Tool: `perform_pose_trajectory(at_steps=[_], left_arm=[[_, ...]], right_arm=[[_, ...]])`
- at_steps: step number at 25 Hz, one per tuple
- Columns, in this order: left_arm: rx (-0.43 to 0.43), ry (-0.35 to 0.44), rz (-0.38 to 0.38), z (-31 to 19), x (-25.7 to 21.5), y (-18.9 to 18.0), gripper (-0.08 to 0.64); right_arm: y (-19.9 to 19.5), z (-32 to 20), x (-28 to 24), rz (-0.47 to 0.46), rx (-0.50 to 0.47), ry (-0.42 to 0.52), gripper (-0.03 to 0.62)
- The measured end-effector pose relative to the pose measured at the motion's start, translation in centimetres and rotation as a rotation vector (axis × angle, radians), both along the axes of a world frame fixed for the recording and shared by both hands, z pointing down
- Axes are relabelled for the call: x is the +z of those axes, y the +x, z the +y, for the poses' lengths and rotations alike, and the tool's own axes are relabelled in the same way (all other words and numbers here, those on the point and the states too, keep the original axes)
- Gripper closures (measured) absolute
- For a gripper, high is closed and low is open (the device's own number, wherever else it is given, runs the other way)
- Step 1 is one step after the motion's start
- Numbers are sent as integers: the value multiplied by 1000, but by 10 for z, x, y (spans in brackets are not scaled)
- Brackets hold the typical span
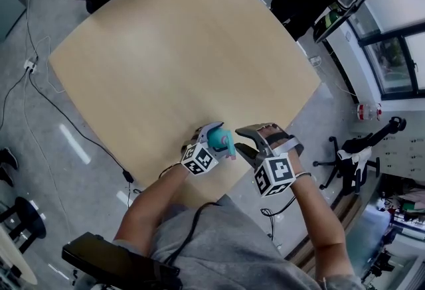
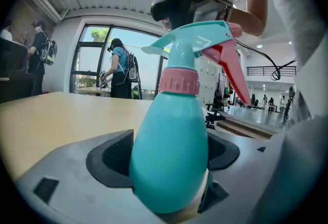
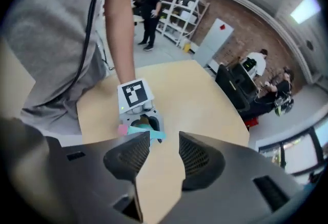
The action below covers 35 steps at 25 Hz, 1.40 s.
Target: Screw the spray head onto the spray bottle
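Left gripper (image 1: 211,139), lower centre of the head view: jaws pinch the bottle (image 2: 169,151) by its teal body, one pad on each side. The bottle is upright over the table's (image 1: 166,50) lower edge. The spray head (image 2: 197,38) sits on the neck, its pink collar (image 2: 178,82) meeting the body and its pink trigger (image 2: 225,61) pointing to frame right.

Right gripper (image 3: 164,154): jaws spread, only bare table between them. In the head view it sits just right of the bottle, not touching it. In its own view the bottle shows just above the left-hand jaw.
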<state>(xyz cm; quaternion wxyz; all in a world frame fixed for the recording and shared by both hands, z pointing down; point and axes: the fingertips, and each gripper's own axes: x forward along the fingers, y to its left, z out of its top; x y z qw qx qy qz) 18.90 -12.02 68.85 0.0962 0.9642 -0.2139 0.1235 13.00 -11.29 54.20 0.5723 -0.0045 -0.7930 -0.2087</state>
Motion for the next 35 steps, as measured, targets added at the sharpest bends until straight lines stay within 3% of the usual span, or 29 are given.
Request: perform_pose_trajectory(at_steps=[3, 14, 35], left_arm=[[11, 0, 4, 1, -1, 0, 187], [38, -8, 15, 1, -2, 3, 187], [40, -18, 22, 2, 1, 1, 187]], right_arm=[[-7, 7, 12, 16, -78, 15, 431], [-14, -15, 23, 47, -156, -61, 433], [-27, -21, 30, -25, -59, -110, 434]])
